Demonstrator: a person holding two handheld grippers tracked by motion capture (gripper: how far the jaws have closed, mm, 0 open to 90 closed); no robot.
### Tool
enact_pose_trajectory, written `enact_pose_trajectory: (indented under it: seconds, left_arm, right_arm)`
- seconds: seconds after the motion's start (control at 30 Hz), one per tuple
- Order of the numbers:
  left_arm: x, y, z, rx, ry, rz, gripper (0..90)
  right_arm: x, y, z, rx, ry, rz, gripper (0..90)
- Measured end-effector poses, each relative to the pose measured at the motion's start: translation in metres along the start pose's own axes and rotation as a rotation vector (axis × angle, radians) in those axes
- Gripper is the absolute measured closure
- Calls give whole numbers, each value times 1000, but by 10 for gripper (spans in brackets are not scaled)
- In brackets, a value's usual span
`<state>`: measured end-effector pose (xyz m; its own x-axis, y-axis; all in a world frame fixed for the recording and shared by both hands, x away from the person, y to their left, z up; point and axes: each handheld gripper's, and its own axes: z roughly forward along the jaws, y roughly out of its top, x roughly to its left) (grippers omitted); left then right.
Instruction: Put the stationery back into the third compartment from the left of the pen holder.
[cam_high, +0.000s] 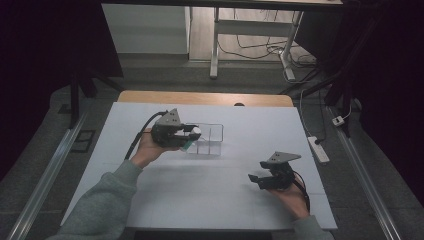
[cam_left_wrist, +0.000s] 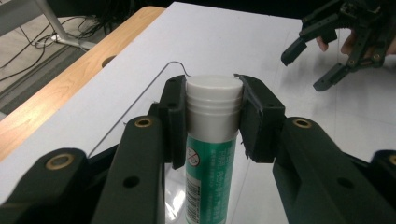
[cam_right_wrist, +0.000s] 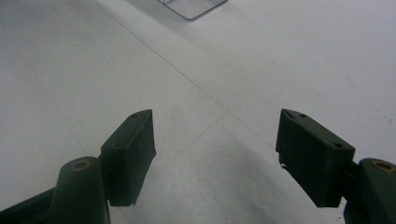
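A glue stick (cam_left_wrist: 208, 173) with a white cap (cam_left_wrist: 214, 100) and a green label stands between the jaws of my left gripper (cam_left_wrist: 212, 93), which is shut on it just below the cap. In the high view the left gripper (cam_high: 194, 134) holds the glue stick (cam_high: 187, 145) over the left end of a clear plastic box (cam_high: 211, 140) with compartments. My right gripper (cam_high: 256, 172) hovers open over the white board at the near right, nothing between its jaws. In the right gripper view the jaws of the right gripper (cam_right_wrist: 215, 149) stand wide apart above bare board.
A white board (cam_high: 225, 200) covers the wooden table (cam_high: 205, 98). The clear box's corner (cam_right_wrist: 191, 7) lies far ahead of the right gripper. A power strip (cam_high: 318, 149) and cables lie on the floor to the right. A desk frame (cam_high: 215, 45) stands beyond.
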<state>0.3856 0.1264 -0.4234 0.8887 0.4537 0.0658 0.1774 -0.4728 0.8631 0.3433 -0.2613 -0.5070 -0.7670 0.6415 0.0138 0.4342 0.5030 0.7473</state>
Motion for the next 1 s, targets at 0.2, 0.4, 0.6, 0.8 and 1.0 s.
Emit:
enact_pose_trajectory:
  seconds: [0.2,0.4,0.6,0.8,1.0]
  left_arm:
    - [0,6,3,-12,2,2,645]
    - [1,13,6,-24,8,4,645]
    - [2,17,10,-23,8,4,645]
    - [4,21,14,-29,17,-5,645]
    - [6,25,19,-34,22,-9,645]
  right_arm:
    - [0,0,0,3,2,-1,278]
    - [0,0,0,1,4,-1,278]
    - [0,0,0,1,4,1,277]
    - [0,0,0,4,6,-3,277]
    - [0,0,0,3,6,0,277]
